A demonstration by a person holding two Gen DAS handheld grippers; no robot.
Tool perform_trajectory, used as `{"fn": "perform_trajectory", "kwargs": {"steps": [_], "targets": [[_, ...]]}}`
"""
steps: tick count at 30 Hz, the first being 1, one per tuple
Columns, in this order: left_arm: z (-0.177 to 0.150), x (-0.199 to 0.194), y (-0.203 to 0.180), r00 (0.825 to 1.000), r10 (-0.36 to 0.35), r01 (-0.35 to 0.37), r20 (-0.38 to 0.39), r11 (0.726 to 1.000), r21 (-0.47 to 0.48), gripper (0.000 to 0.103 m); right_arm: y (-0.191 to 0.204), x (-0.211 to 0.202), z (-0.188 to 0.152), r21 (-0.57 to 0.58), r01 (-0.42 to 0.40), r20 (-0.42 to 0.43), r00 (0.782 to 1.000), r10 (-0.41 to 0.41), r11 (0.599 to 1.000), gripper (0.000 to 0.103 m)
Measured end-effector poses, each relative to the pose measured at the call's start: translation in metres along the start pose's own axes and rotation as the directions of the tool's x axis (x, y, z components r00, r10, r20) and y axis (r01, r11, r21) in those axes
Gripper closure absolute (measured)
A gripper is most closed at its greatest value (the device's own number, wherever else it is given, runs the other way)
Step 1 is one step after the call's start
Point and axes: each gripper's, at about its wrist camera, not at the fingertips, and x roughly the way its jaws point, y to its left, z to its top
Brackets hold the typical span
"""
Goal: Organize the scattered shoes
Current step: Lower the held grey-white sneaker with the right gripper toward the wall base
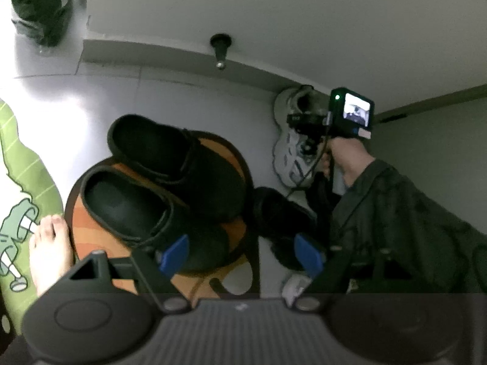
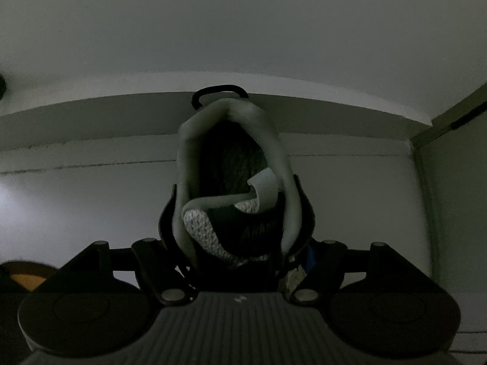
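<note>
I'm seeing dim, greenish-grey pictures; glare whitens the glossy pale floor point(image 1: 65, 103) at upper left, perhaps daylight. Fisheye bends the edges, corners vignette black, and shadows look grainy.

Pale floor point(image 1: 170, 97), shoes on it
Round orange mat point(image 1: 234, 158) carries two black clogs point(image 1: 127, 206); white sneaker point(image 1: 292, 152) against the wall.

Sneaker point(image 2: 234, 182) toe hidden behind right claw point(image 2: 240, 243), third black shoe point(image 1: 283, 222) perhaps half-covered
</note>
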Motion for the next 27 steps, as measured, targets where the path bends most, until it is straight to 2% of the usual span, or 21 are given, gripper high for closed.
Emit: {"fn": "perform_trajectory", "kwargs": {"steps": [2, 7, 12, 15, 18, 22, 27], "targets": [[-0.002, 0.002, -0.003, 1.000, 0.006, -0.007, 0.001, 1.000, 0.022, 0.024, -0.007, 0.006, 0.002, 0.006, -0.011, 0.000, 1.000, 0.011, 1.000, 0.026], [0.000, 0.007, 0.001, 1.000, 0.020, -0.020, -0.010, 1.000, 0.009, 0.024, -0.023, 0.015, 0.005, 0.128, -0.017, -0.041, 0.999, 0.023, 0.992, 0.026], [-0.002, 0.013, 0.003, 0.999, 0.035, -0.034, -0.027, 0.999, 0.016, 0.024, -0.011, 0.013, 0.003, 0.025, -0.022, 0.010, 1.000, 0.022, 0.999, 0.026], [-0.002, 0.015, 0.005, 0.999, 0.040, -0.040, -0.036, 0.999, 0.015, 0.024, -0.012, 0.018, 0.003, 0.043, -0.036, 0.011, 0.999, 0.036, 0.998, 0.025], [-0.002, 0.018, 0.003, 0.998, 0.043, -0.042, -0.041, 0.999, 0.025, 0.023, -0.012, 0.021, 0.004, 0.012, -0.035, -0.006, 0.999, 0.035, 0.999, 0.023], [-0.001, 0.021, 0.001, 0.997, 0.057, -0.056, -0.049, 0.998, 0.031, 0.023, 0.013, 0.032, -0.004, -0.185, 0.072, -0.029, 0.996, -0.079, 0.980, 0.015], [-0.001, 0.028, -0.006, 0.995, 0.073, -0.070, -0.065, 0.996, 0.046, 0.021, 0.009, 0.022, -0.018, -0.130, 0.094, 0.024, 0.996, -0.091, 0.987, 0.012]]}}
